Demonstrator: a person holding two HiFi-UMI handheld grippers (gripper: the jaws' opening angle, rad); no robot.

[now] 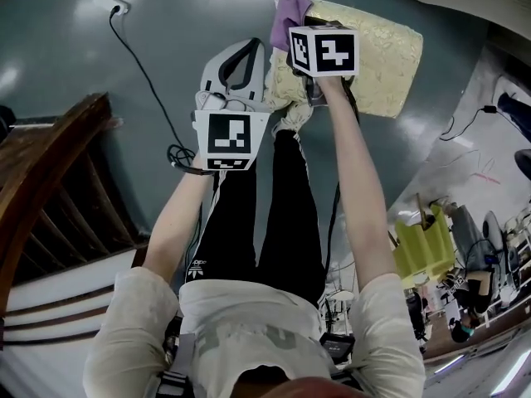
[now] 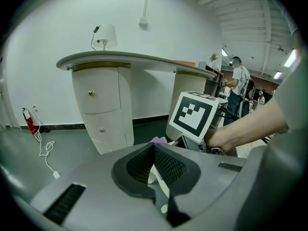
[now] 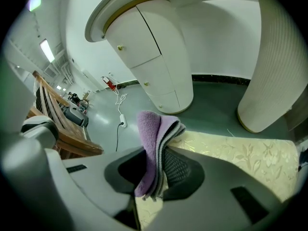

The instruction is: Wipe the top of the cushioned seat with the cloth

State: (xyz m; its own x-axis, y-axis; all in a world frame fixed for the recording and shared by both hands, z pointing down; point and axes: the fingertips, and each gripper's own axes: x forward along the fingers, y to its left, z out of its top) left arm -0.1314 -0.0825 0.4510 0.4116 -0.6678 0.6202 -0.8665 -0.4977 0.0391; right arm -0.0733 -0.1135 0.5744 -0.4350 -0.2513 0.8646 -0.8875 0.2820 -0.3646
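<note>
The cushioned seat (image 1: 373,52) has a pale yellow floral top and stands on the grey floor ahead of the person's legs. My right gripper (image 1: 301,21) is over its left end, shut on a folded purple cloth (image 1: 287,11). In the right gripper view the cloth (image 3: 154,134) sticks up from between the jaws of the right gripper (image 3: 156,166), with the seat top (image 3: 231,150) right below. My left gripper (image 1: 246,50) hangs just left of the seat, its jaws together with nothing held. In the left gripper view the left gripper (image 2: 155,160) shows its dark pads meeting, and a bit of purple cloth (image 2: 158,140) shows beyond them.
A wooden stair railing (image 1: 58,181) stands at the left. A power strip (image 1: 112,5) and its black cable lie on the floor beyond. A white curved counter with drawers (image 2: 103,109) stands behind the seat. People and clutter (image 1: 465,264) are at the right.
</note>
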